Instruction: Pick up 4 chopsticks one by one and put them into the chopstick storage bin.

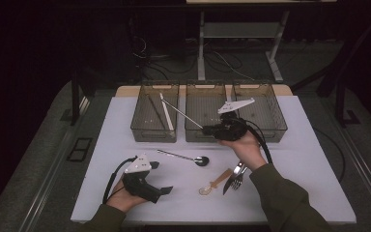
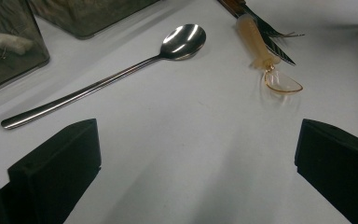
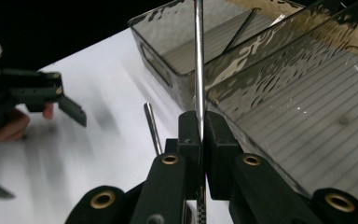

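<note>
My right gripper (image 1: 208, 129) is shut on a thin metal chopstick (image 1: 183, 115), which slants up and left over the middle bin (image 1: 195, 88) toward the left bin (image 1: 153, 136). In the right gripper view the chopstick (image 3: 198, 60) runs straight up from between the pressed pads of that gripper (image 3: 203, 135). My left gripper (image 1: 160, 177) rests at the table's front left, open, with nothing between its jaws (image 2: 198, 158). A long steel spoon (image 2: 102, 81) lies on the white table ahead of it.
Three smoky clear bins stand in a row at the back; the left one holds a white stick (image 1: 166, 112) and a dark one, and the right bin (image 1: 271, 133) is beyond my right hand. An amber plastic spoon (image 1: 215, 182), a fork and a knife (image 1: 236, 176) lie near the front.
</note>
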A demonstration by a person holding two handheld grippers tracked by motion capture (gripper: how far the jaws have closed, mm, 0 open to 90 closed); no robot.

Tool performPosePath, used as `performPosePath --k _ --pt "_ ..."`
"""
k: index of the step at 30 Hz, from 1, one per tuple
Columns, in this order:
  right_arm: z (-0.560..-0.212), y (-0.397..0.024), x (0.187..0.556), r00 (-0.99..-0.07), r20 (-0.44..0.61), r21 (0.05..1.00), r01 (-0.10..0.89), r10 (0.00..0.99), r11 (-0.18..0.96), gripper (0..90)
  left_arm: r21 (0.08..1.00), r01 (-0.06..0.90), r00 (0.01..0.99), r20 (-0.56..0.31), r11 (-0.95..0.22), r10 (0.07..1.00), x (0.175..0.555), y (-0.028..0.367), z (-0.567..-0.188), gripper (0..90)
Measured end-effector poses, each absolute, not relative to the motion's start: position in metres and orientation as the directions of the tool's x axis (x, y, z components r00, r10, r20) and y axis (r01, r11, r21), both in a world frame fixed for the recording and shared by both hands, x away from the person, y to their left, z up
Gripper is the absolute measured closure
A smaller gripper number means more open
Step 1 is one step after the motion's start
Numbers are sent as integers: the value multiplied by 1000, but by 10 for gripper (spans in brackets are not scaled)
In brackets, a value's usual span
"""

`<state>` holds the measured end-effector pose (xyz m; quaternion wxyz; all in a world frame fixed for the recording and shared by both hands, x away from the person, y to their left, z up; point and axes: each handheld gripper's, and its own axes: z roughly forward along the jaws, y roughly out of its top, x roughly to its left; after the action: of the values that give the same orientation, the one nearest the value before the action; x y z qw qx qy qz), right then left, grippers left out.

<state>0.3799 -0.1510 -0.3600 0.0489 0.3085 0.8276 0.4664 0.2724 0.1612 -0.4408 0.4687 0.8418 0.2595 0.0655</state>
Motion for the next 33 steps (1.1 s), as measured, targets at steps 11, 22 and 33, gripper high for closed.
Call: performPosePath --k 11,22,33 --pt "-357 -129 404 -781 218 788 495 586 366 860 825 374 859 -136 -423 494 273 161 -441 0" --pt "-353 -104 429 -757 213 775 516 618 365 859 828 373 860 -139 -419 491 272 161 -440 0" --pt "-362 -70 455 -717 199 737 558 668 380 859 830 373 860 -141 -415 491 272 161 -440 0"
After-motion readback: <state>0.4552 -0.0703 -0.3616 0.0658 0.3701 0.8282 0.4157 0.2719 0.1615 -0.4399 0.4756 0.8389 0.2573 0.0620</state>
